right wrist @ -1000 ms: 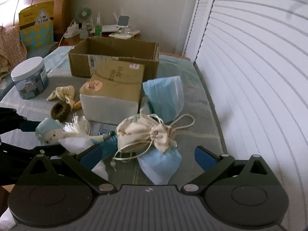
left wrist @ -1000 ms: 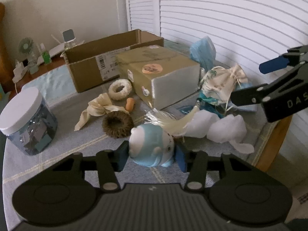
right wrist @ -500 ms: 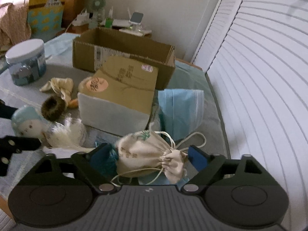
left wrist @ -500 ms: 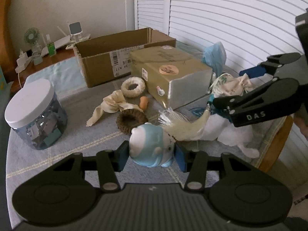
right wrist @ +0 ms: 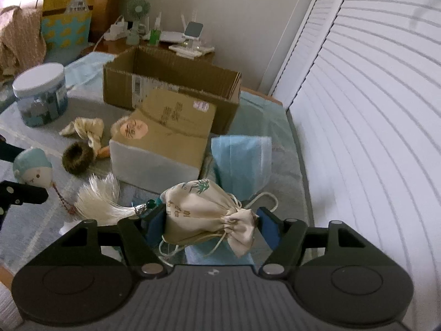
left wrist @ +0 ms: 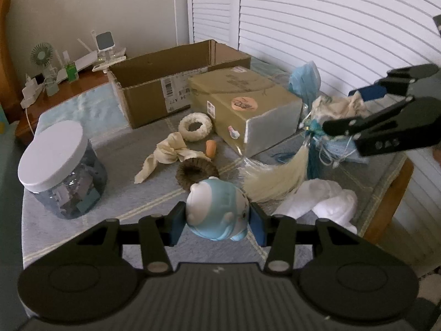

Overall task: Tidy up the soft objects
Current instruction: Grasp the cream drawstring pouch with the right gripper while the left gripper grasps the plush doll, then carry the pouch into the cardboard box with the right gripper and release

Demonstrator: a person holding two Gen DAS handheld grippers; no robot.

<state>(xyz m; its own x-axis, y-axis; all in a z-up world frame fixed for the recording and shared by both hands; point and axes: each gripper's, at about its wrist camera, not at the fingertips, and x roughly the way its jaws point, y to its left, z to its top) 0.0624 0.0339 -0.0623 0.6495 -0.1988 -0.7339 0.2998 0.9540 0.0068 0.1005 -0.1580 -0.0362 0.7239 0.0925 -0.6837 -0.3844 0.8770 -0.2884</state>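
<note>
A blue and white plush doll is clamped between the pads of my left gripper, a little above the grey tablecloth; it also shows at the left of the right wrist view as the doll. My right gripper is closing its jaws on a cream drawstring pouch, and both blue pads touch the pouch's sides. From the left wrist view the right gripper straddles the pouch at the table's right side. An open cardboard box stands at the back.
A closed tan box lies mid-table, a white-lidded jar at the left. Between them lie a brown scrunchie, a white ring, a cream cloth and a tassel. White cloth and a blue mask sit near the wooden table edge.
The right gripper's jaws have gone from wide apart to touching the pouch on both sides. The left gripper still grips the doll and has drifted slightly.
</note>
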